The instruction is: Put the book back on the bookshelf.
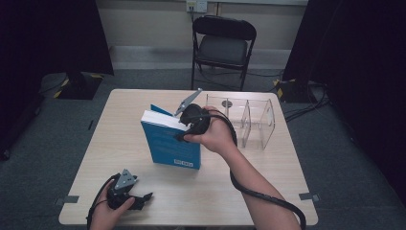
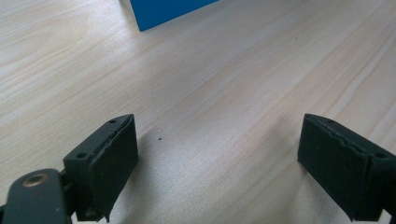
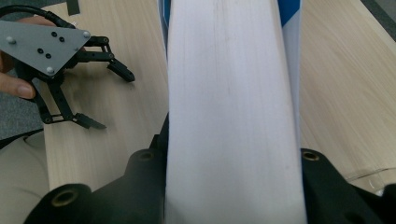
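A blue book stands upright on the light wooden table, its white page block facing up. My right gripper is shut on the book's top edge; in the right gripper view the pale page block runs between the black jaws. My left gripper rests near the table's front left edge, open and holding nothing. In the left gripper view its pads stand wide apart over bare wood, with a corner of the blue book at the top. The right gripper view also shows the left gripper farther off.
A clear acrylic divider rack stands right of the book at the table's back right. A black folding chair sits beyond the far edge. A thick cable trails along the right forearm.
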Available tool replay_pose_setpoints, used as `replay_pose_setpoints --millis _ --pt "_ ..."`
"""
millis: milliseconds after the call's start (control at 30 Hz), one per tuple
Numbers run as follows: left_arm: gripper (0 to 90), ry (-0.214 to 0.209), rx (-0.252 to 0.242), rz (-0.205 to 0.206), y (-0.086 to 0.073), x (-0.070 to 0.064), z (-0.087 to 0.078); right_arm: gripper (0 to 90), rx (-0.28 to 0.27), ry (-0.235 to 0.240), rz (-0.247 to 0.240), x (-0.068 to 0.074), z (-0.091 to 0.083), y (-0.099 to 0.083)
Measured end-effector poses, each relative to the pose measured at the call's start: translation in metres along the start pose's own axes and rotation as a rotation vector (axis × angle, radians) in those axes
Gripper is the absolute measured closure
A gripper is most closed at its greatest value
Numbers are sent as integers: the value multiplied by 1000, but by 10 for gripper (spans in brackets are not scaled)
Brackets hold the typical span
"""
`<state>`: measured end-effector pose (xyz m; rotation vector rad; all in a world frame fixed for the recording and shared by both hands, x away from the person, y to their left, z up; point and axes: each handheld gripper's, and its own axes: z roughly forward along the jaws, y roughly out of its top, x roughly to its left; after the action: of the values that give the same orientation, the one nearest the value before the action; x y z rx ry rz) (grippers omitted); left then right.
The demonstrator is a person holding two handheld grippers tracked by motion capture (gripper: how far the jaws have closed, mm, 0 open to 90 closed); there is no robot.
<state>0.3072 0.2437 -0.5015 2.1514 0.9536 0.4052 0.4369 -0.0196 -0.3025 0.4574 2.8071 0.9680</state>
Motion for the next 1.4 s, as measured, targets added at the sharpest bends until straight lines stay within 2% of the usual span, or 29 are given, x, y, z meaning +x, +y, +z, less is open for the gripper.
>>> replay_pose_setpoints --millis 133,400,767,833,1200,1400 --pt "118 -1 3 5 0 0 0 622 4 -4 -3 2 0 0" --pt "119 -1 1 2 0 0 0 624 20 -29 34 11 -2 3" --pt "119 1 -2 2 0 0 0 625 18 -44 54 18 -6 5" --pt "119 1 -4 1 0 0 0 625 5 -47 85 17 -12 2" --pt "119 -2 1 4 0 0 0 625 -12 -46 99 18 -34 -3" --pt "118 2 -6 0 0 0 0 626 -19 -41 122 18 -46 -12"
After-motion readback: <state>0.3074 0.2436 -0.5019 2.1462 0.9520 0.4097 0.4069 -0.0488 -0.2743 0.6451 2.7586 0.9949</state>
